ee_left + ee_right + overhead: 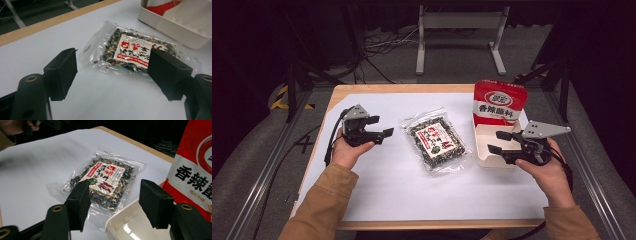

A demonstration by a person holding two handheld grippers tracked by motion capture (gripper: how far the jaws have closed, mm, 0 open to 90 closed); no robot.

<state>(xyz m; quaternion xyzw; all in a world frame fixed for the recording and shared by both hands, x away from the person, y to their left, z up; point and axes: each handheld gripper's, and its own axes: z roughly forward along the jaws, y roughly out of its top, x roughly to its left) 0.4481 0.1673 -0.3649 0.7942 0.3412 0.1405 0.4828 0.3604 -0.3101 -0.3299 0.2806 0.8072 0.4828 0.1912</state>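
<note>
Both sleeves (319, 200) mustard-tan w/ ribbed cuffs. Left claw (384, 131) & right claw (497, 142): black, blocky pads, brass screw holes. Grey 3-cornered plate atop each, black cable trailing.

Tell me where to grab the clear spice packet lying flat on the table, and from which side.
Take the clear spice packet by its empty sealed margin, probably the edge nearest the left tool. It lies flat on the white sheet, so a low approach from that side, one jaw sliding under the thin film, seems better than pinching the bulky middle.

The red-and-white pouch (192, 170) reads "香辣" in black, with small "四川干碟" below; the clear packet's (105, 181) label is illegible.
</note>
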